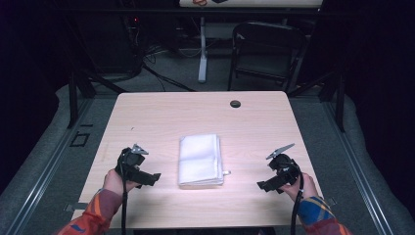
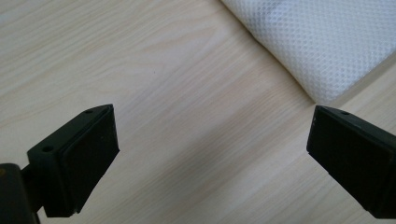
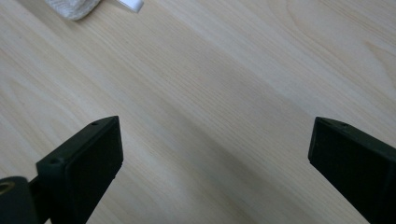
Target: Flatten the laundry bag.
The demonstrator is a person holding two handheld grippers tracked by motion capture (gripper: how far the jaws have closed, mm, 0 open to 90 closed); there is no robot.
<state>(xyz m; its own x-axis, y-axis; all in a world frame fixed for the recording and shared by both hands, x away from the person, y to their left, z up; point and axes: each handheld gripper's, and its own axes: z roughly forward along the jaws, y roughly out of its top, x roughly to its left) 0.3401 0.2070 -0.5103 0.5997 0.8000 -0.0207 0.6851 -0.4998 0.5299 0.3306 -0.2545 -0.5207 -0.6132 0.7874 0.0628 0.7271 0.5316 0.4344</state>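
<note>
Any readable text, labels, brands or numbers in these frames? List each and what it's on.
None readable.
Folded white cloth: plain dotted weave; the small white tag at its corner is too small to tell any print.
Left gripper and right gripper: black jaws, no markings seen.
Table: bare wood grain, no label.
Coloured shapes on the surface at the top edge: cut off and too blurred to read.

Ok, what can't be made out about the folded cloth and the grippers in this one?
- Folded white cloth: layer count too small in the high view; cut off by the frame edge in the left gripper view.
- Small white tag: cut off at the top edge of the right gripper view.
</note>
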